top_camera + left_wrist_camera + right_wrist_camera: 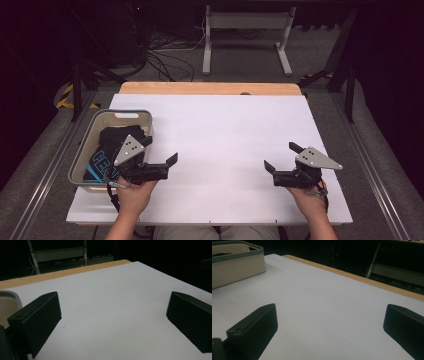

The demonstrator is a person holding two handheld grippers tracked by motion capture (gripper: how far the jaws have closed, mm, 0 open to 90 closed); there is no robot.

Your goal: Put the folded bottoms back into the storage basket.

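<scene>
both grippers, left [161,151] and right [280,156], hovered with jaws apart and holding nothing, while the dark cloth [107,150] lay in the basket [95,124] at the frame's left, just beside the left gripper, far from the right.

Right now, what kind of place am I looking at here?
Probably a lab recording station, not a home: a white-topped table bearing just a beige bin of dark clothing, loose cables on the floor beyond, and black surroundings.
</scene>
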